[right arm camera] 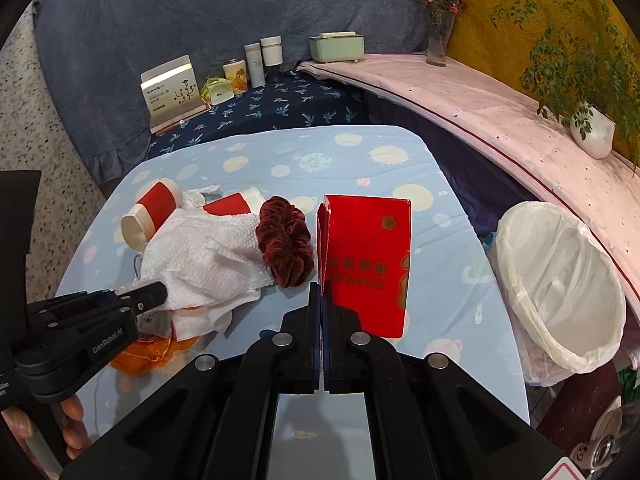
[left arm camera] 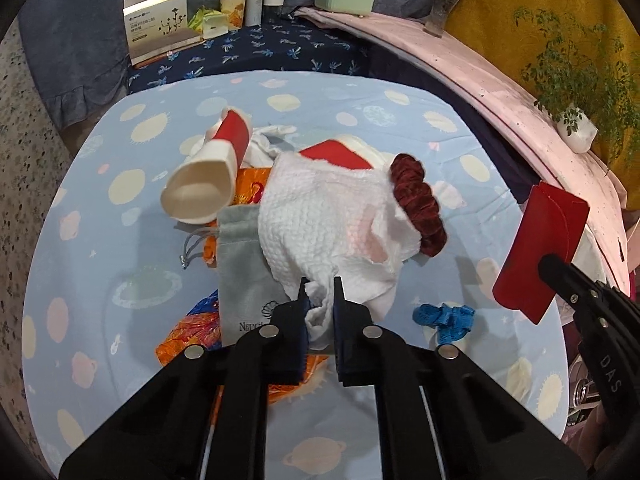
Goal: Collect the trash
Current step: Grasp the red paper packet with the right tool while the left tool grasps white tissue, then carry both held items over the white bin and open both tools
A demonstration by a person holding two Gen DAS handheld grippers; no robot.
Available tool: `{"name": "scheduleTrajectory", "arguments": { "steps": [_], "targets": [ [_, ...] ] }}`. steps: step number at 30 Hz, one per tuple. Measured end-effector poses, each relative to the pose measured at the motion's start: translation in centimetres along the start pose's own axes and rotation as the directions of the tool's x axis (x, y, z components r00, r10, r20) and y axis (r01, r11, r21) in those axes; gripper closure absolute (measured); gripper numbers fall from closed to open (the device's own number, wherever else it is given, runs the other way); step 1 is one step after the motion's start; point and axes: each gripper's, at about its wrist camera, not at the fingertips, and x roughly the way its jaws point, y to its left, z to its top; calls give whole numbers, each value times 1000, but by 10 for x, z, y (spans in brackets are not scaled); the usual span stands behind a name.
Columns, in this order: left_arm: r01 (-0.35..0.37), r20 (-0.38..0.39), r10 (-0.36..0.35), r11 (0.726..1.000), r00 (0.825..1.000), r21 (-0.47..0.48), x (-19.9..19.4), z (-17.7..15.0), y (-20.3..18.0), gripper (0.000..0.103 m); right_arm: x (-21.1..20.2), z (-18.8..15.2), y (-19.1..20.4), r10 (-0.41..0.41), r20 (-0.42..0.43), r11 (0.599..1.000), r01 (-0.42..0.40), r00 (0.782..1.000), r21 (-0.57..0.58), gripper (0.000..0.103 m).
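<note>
Table [left arm camera: 360,96]: pale blue cloth printed with planets and suns.
Left gripper [left arm camera: 320,300]: jaws clamped on a white paper towel [left arm camera: 320,216].
Right gripper [right arm camera: 321,296]: jaws pinched together on a red envelope [right arm camera: 366,264], lifted upright.
Heap: paper cups [left arm camera: 208,172], maroon scrunchie [left arm camera: 420,204], grey pouch [left arm camera: 244,264], at towel's 10, 2, 8 o'clock.
Trash bin [right arm camera: 560,276]: white-lined, off table's 3 o'clock edge.
Room: blue drape [right arm camera: 200,20] behind.
</note>
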Motion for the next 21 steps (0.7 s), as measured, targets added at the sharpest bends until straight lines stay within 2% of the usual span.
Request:
{"name": "scheduleTrajectory", "arguments": {
  "steps": [11, 21],
  "targets": [
    [52, 107, -60, 996, 992, 74, -46, 25, -46, 98, -32, 14, -23, 12, 79, 999, -15, 997, 46, 102],
    [137, 175, -168, 974, 970, 178, -74, 60, -123, 98, -55, 21, -77, -30, 133, 991, 12, 991, 133, 102]
  ]
}}
